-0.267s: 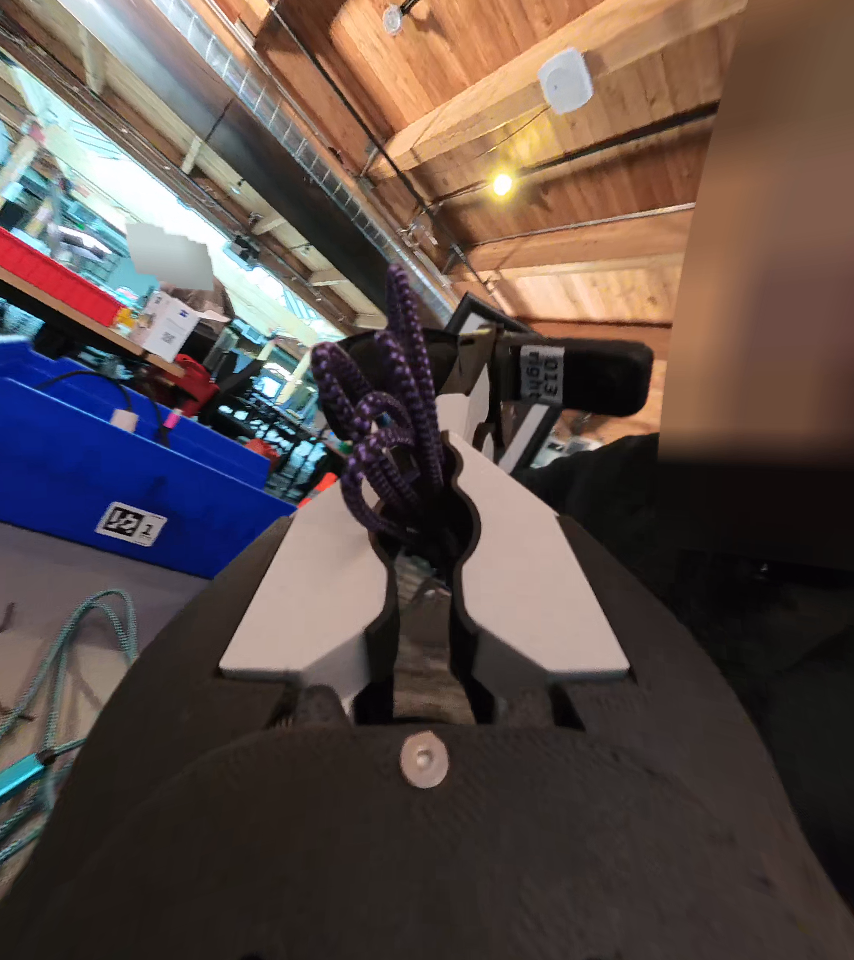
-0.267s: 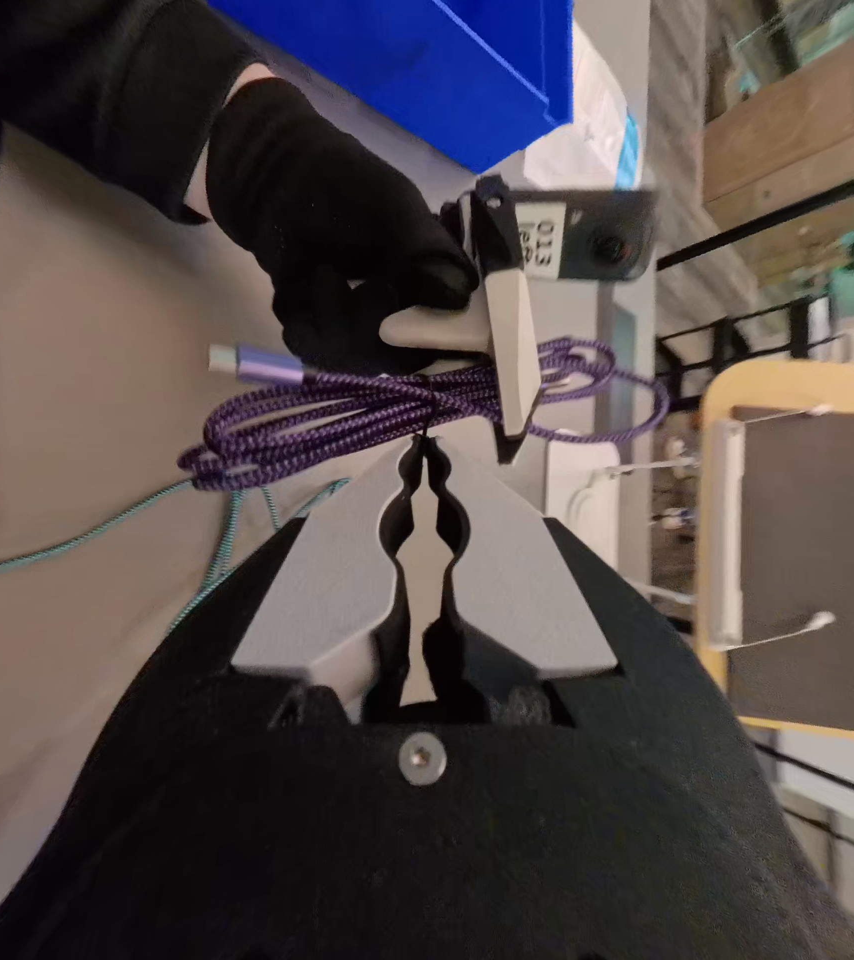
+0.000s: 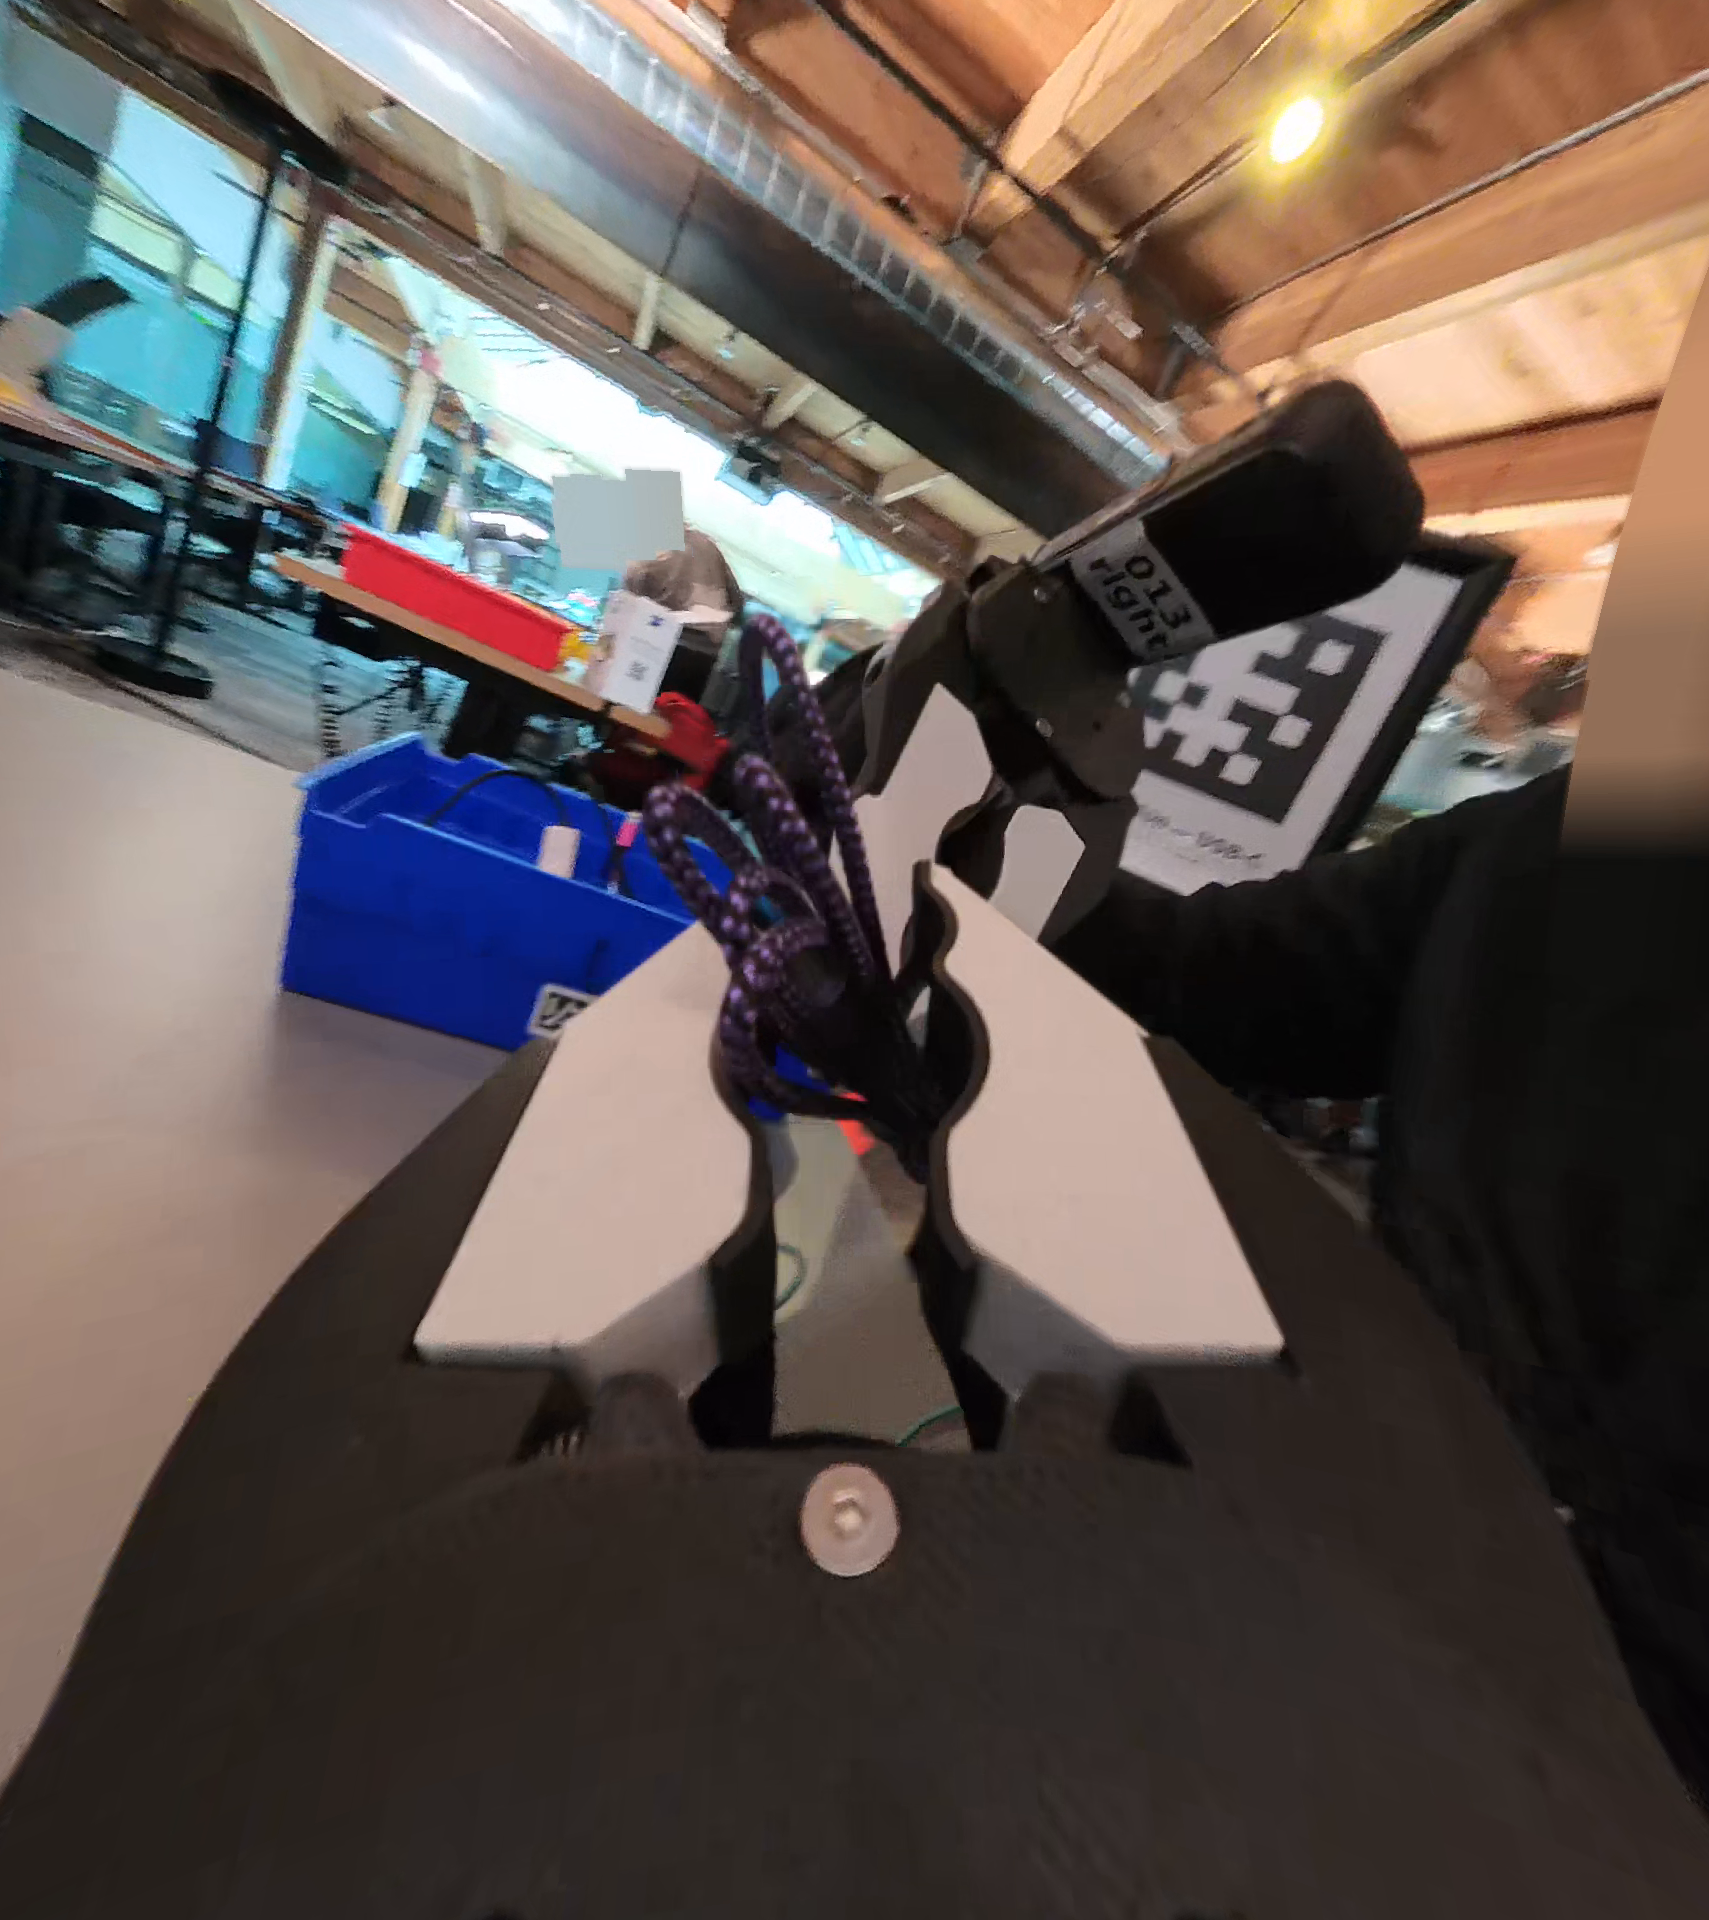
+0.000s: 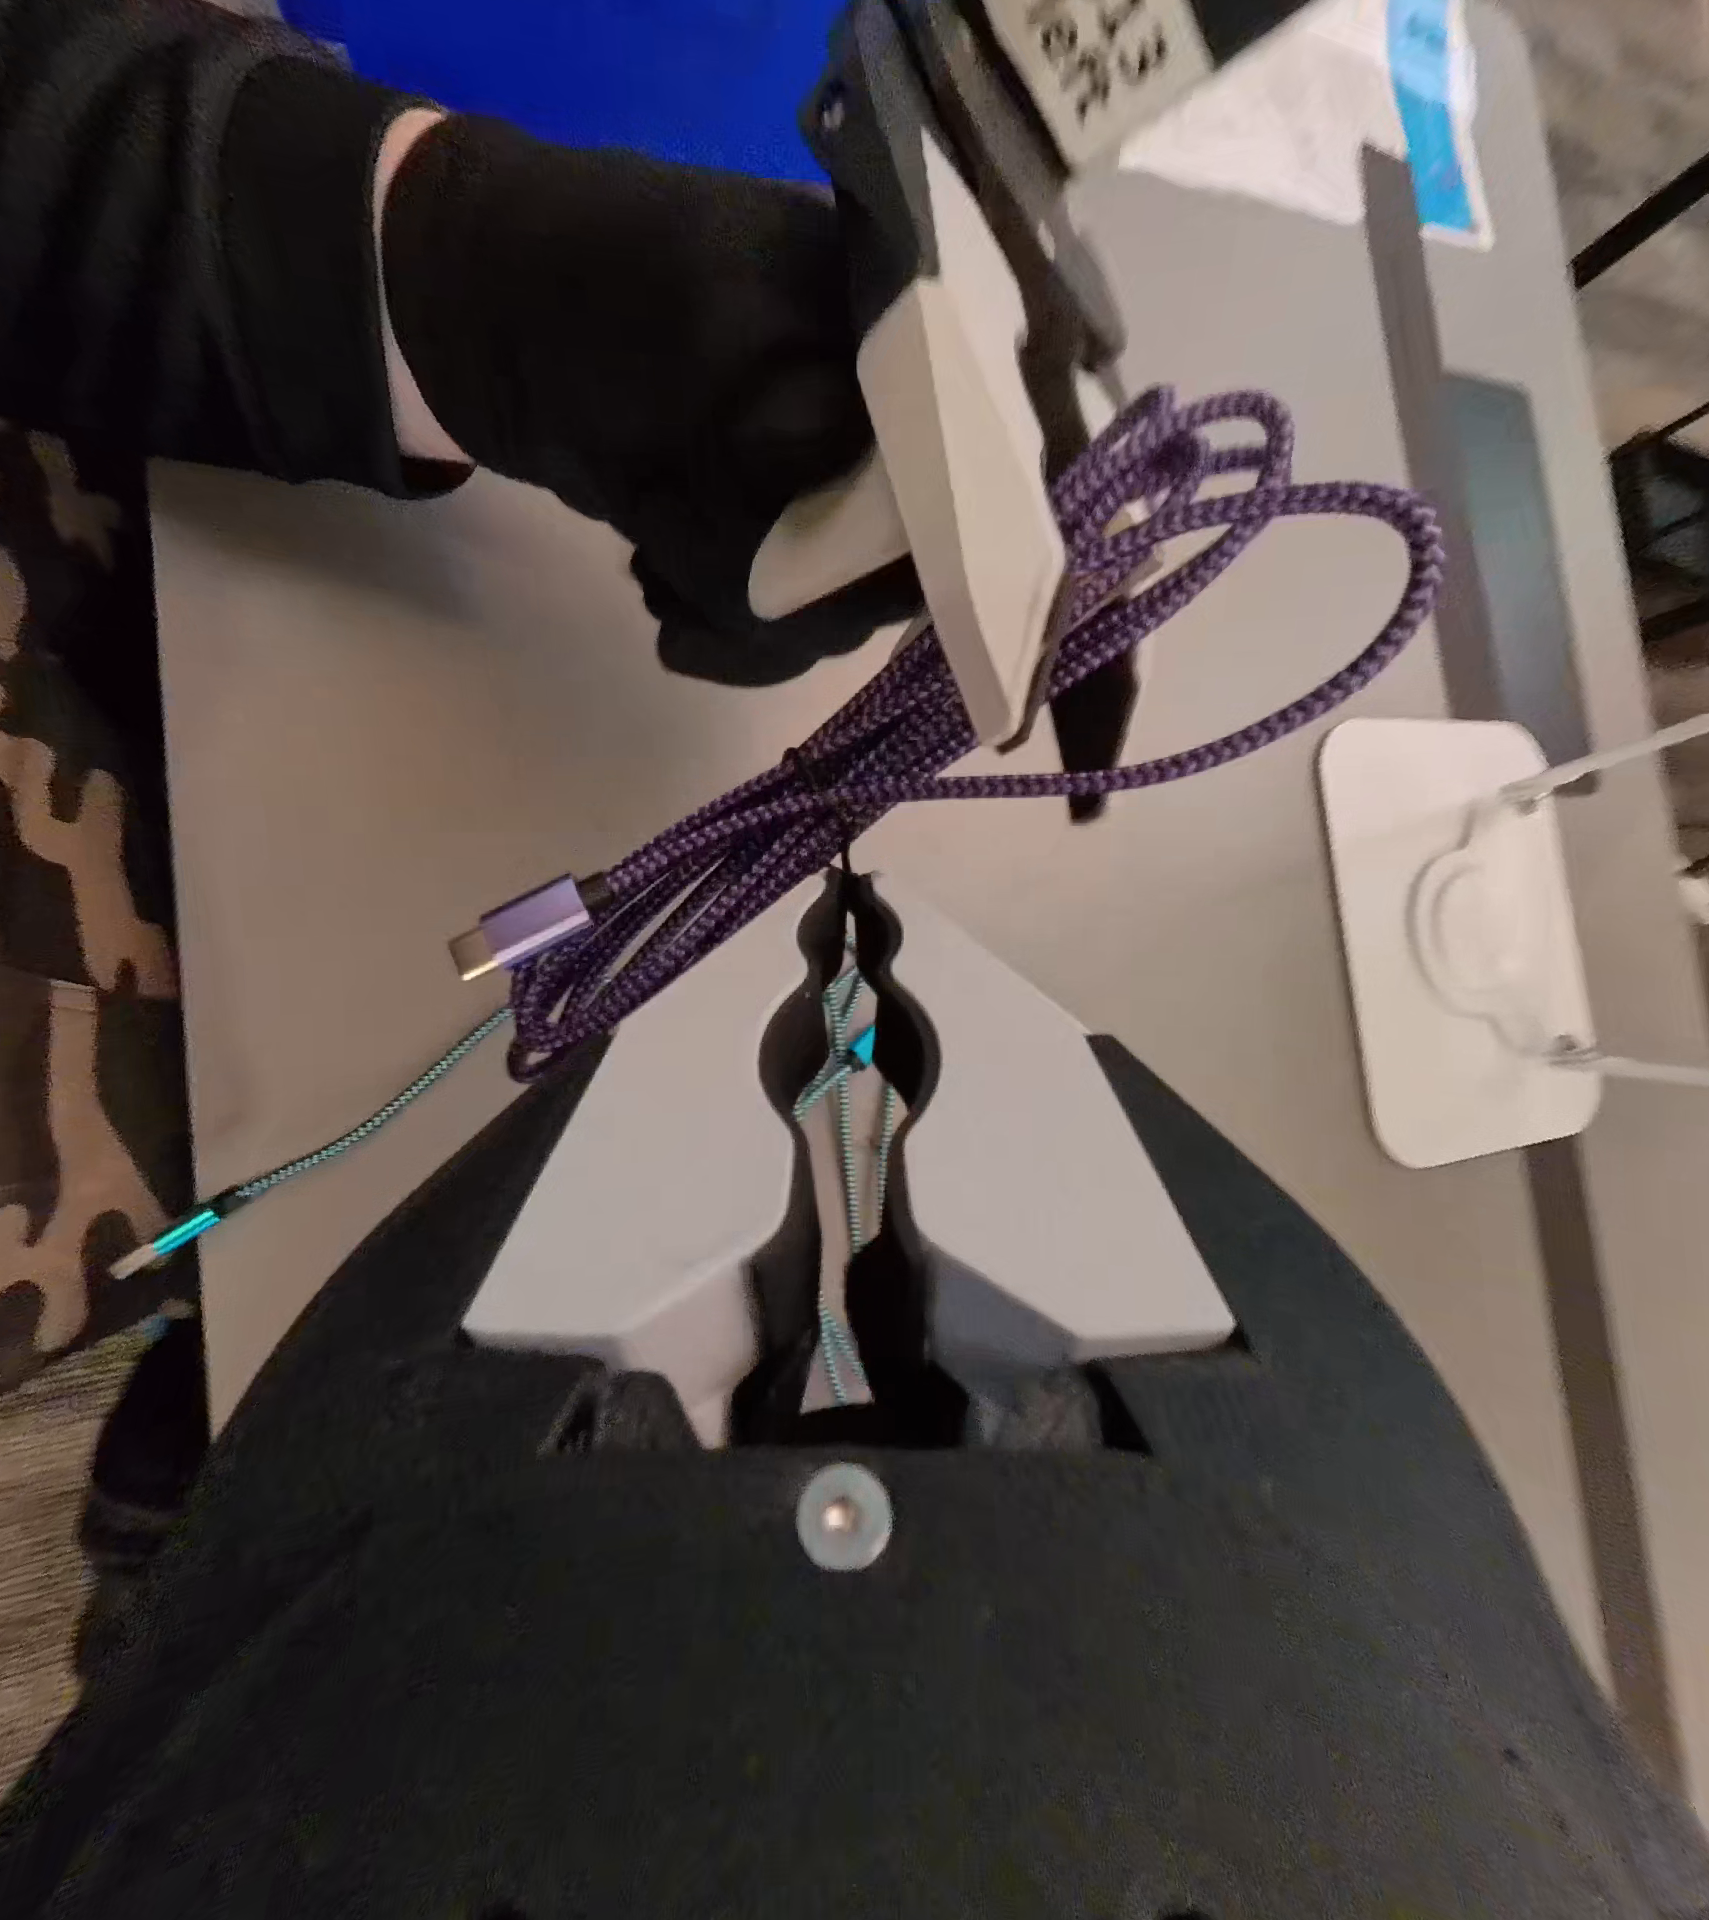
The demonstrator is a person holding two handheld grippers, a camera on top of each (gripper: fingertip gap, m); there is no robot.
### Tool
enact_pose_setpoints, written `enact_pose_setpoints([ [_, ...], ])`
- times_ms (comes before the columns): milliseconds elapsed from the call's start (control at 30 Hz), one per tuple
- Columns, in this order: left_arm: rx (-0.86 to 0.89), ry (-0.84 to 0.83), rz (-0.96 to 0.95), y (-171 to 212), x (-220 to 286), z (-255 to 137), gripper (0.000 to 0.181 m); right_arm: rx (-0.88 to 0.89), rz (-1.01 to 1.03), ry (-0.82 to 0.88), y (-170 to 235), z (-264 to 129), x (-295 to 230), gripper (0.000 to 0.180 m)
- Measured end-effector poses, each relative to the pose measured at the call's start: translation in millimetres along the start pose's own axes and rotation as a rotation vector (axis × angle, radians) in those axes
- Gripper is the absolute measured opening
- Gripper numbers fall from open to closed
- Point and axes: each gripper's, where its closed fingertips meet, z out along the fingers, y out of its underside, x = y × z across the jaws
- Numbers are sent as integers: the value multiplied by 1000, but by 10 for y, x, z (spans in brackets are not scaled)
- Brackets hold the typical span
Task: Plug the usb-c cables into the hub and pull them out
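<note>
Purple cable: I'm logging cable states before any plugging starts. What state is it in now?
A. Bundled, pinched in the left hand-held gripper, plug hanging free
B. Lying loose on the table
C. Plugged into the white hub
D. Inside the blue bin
A: the right wrist view shows the bundled purple cable clamped in the left hand-held gripper, its plug free in the air, apart from the white hub.
</note>
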Motion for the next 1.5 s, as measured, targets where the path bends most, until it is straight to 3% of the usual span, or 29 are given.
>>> enact_pose_setpoints([
  [33,-30,-34,46,16,-12,-3,22,-1,36,-18,25,21,-8,0],
  [367,-238,-153,436,126,171,134,25,-13,343,-144,176,183,-12,0],
  [600,-442,-99,665,442,443,304,37,110,494,-62,208,118,298,0],
  [700,-383,-62,648,359,540,316,41,168,495,2,183,32,415,0],
  [933,37,135,385,-307,786,-53,43,210,333,299,150,-263,690,0],
  [1067,229,69,253,-679,575,-329,42,155,176,455,95,-388,740,0],
  [1300,182,169,109,-593,662,-109,37,-18,-176,718,-11,-437,756,0],
  [1500,-82,225,51,24,620,225,28,30,-197,748,-151,-422,715,0],
])
